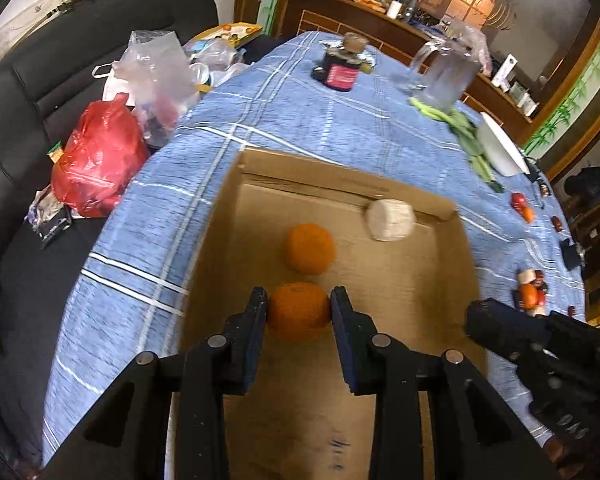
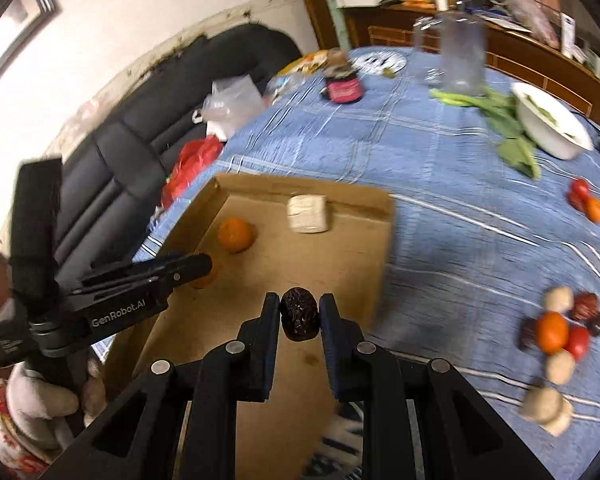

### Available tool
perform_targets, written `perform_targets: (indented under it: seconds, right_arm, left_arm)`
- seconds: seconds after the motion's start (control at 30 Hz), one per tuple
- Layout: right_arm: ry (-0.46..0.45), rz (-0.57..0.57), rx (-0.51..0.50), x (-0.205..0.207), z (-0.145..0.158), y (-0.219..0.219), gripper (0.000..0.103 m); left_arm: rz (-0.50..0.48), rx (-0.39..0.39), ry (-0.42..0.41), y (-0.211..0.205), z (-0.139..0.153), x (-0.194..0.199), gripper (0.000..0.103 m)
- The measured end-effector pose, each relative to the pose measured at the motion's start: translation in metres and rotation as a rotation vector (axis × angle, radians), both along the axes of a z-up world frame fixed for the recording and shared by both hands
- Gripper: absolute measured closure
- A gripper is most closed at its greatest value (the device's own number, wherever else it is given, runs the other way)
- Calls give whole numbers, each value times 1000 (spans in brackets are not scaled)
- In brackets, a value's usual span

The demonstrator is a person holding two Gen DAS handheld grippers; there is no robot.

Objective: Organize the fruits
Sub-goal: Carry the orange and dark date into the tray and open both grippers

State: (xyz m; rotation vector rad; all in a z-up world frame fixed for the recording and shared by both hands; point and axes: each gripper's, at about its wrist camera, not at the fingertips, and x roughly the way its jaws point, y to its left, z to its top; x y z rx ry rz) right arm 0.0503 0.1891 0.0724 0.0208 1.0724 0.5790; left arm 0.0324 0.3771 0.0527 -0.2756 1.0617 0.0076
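A shallow cardboard box (image 1: 452, 248) (image 2: 360, 248) lies on the blue checked tablecloth. My left gripper (image 1: 299, 304) is shut on an orange (image 1: 299, 314) and holds it low inside the box. A second orange (image 1: 309, 248) (image 2: 236, 234) and a white round block (image 1: 390, 220) (image 2: 307, 213) lie further back in the box. My right gripper (image 2: 299, 310) is shut on a dark wrinkled date (image 2: 299, 314) above the box's near right part. The left gripper (image 2: 188, 272) shows at the left of the right wrist view.
Loose fruits (image 2: 560, 332) lie in a cluster right of the box, more (image 2: 586, 200) further back. A white bowl (image 2: 552, 120), green leaves (image 2: 512, 136), a glass pitcher (image 2: 460, 56) and a dark jar (image 2: 342, 84) stand at the back. Plastic bags (image 1: 100, 156) lie on the black sofa, left.
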Motion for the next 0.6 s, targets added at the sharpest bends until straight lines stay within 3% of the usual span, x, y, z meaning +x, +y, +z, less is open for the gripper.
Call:
perform_targets:
  seconds: [0.2, 0.6]
  right_arm:
    - [39, -13, -49, 14, -27, 24, 80]
    - [60, -18, -101, 25, -45, 30, 80]
  left_arm:
    - [-13, 2, 9, 9, -9, 4, 70]
    - [-8, 10, 19, 7, -8, 4, 64]
